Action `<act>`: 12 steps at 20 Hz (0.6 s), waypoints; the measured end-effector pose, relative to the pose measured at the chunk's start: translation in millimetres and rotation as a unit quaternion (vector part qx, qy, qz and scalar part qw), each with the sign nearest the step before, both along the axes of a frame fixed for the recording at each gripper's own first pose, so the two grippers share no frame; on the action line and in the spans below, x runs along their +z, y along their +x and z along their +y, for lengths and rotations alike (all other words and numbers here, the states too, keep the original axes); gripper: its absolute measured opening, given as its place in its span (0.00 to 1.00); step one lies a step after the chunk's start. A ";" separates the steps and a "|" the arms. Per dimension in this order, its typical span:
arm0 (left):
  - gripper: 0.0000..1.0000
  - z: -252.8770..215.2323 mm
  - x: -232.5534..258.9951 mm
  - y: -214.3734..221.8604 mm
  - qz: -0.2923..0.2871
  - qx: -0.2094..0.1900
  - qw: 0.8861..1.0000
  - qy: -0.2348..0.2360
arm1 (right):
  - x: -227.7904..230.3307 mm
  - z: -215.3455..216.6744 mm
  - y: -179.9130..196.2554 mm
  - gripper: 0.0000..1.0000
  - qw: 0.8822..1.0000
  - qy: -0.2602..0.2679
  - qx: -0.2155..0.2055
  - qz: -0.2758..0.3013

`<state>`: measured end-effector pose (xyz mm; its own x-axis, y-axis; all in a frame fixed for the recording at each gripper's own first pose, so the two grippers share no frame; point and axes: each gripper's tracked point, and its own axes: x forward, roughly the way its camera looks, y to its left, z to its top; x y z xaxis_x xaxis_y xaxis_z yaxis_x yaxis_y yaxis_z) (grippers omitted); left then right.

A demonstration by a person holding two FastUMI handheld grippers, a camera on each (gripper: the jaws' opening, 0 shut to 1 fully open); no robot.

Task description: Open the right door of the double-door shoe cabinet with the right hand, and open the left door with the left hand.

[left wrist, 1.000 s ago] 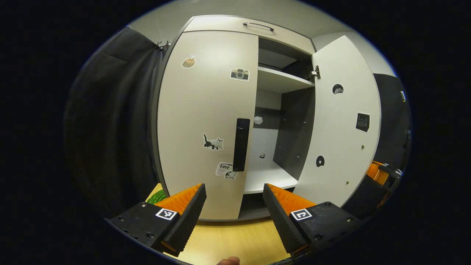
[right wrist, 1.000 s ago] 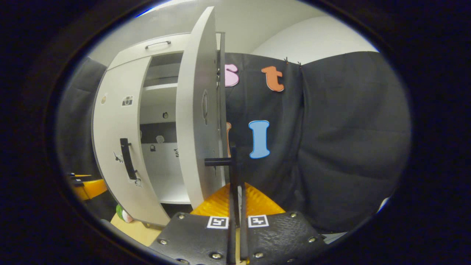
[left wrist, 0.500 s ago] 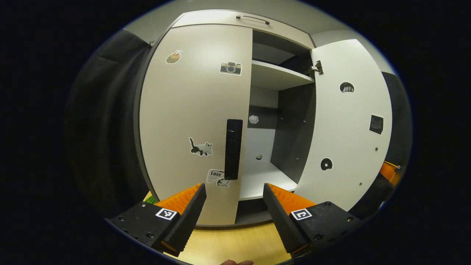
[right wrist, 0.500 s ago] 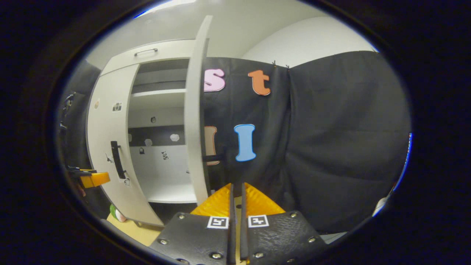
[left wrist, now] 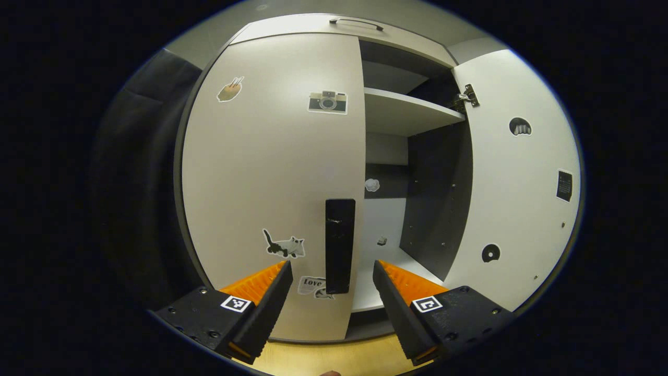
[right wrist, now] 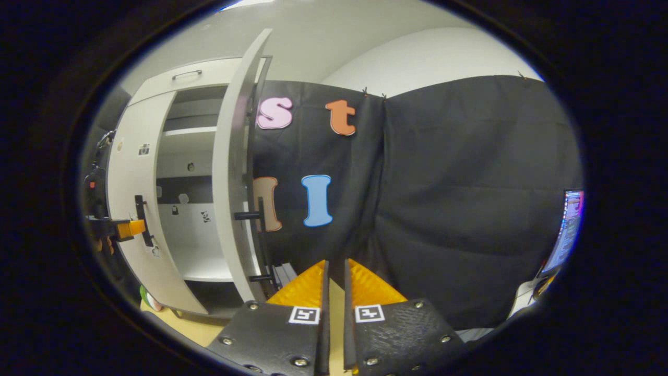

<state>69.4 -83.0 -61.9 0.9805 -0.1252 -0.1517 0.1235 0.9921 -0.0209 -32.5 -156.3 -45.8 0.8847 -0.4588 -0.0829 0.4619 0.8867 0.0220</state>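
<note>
**Right door swung wide; left door shut, handle framed between spread tongs**

Seen in the left gripper view, going left to right: left door (left wrist: 271,177) closed flat against the shoe cabinet (left wrist: 386,47), stickers scattered over its face. Black bar handle (left wrist: 340,245) mounted upright near the door's inner edge, long axis running twelve to six. Left tongs (left wrist: 332,284) spread wide, holding nothing, fingers flanking the lower end of the handle at about eleven and one o'clock from the view's bottom centre. Handle dead ahead at twelve from the tongs, near but apparently not yet between the pads. Further right, open interior with a shelf (left wrist: 407,112), then the right door (left wrist: 516,177) standing open at three o'clock.

In the right gripper view: left tongs (right wrist: 128,228) small at nine o'clock, close beside the left door's handle (right wrist: 141,220). Right door (right wrist: 232,172) edge-on at about eleven, its own handle (right wrist: 249,214) clear of any grip. Right tongs (right wrist: 334,277) narrowed to a thin slit, gripping nothing, aimed at the booth's dark cloth.

Judged half done. Left hand plainly the nearer one. Coming move likely a short advance straight ahead, a close across the vertical bar, then a pull outward and leftward about the left-side hinges. Wooden worktop (left wrist: 334,357) under the cabinet.
</note>
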 end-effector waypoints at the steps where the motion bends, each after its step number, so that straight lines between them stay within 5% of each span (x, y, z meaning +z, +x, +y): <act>1: 0.95 0.0 -0.3 4.9 0.000 0.001 1.000 0.001 | -0.2 -0.5 -2.3 0.19 1.000 0.003 -0.001 -0.001; 2: 0.95 1.1 -1.8 9.2 0.000 0.003 1.000 0.002 | -0.6 -3.3 -3.4 0.31 1.000 0.003 -0.007 -0.001; 3: 0.91 1.9 -1.9 14.2 -0.002 0.007 1.000 0.000 | 0.2 -5.3 -7.6 0.34 1.000 0.003 -0.011 -0.003; 4: 0.88 2.1 -3.0 17.9 -0.002 0.009 1.000 -0.001 | -0.7 -6.8 -7.2 0.49 1.000 0.005 -0.013 -0.003; 8: 0.75 0.6 -9.8 31.5 0.005 0.007 1.000 0.003 | -6.0 -12.7 -8.3 0.61 1.000 0.014 -0.023 0.005; 11: 0.63 -4.7 -10.2 37.2 0.001 0.002 1.000 0.001 | -9.2 -10.5 -6.9 0.56 1.000 0.015 -0.022 0.012; 12: 0.62 -6.2 -11.3 39.8 0.001 -0.001 1.000 0.003 | -11.9 -10.4 -6.5 0.62 1.000 0.014 -0.024 0.016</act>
